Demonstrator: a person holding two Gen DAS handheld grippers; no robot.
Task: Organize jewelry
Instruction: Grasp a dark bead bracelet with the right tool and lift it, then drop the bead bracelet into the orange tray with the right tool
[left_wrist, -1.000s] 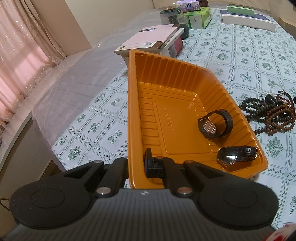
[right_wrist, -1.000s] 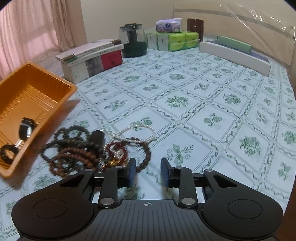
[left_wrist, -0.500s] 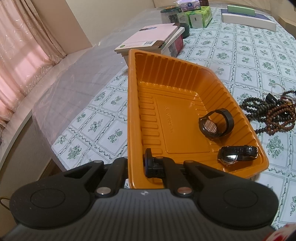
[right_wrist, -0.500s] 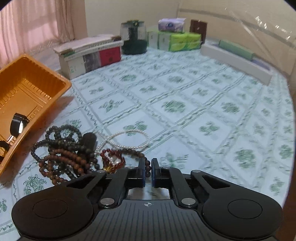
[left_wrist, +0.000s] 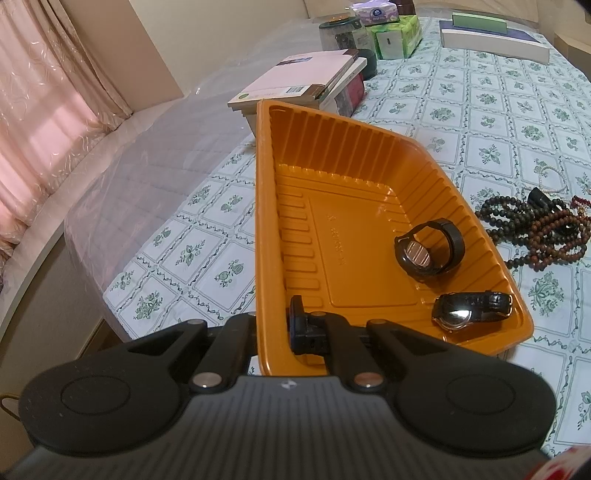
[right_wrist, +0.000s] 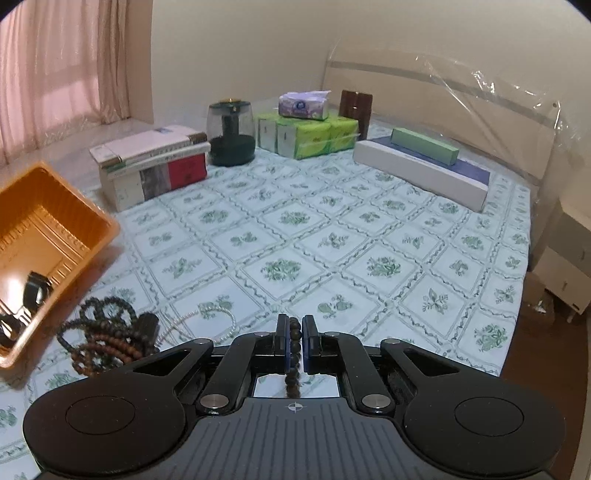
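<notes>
So far two watches (left_wrist: 430, 253) lie in the orange tray (left_wrist: 332, 155), one with its band looped upright, the other (left_wrist: 471, 308) on its side near the tray's low corner. The left hand-held gripper (left_wrist: 273, 325) is clenched on the tray's near rim, one finger inside the wall and one outside, and the tray sits tipped on the bed.

The right hand-held gripper (right_wrist: 294, 338) is clamped on a strand of dark beads (right_wrist: 293, 354), which runs between the pads and hangs below them; it looks lifted clear of the bedspread (right_wrist: 369, 221). That strand seems the third piece on its way, though it is not yet over the tray.

Left on the bed, just beside the tray, is a tangled heap of bead strings (right_wrist: 107, 339), brown and near-black, with a string of pearls (right_wrist: 207, 314) trailing from it. I would say the job is under halfway, with the heap still to sort.
</notes>
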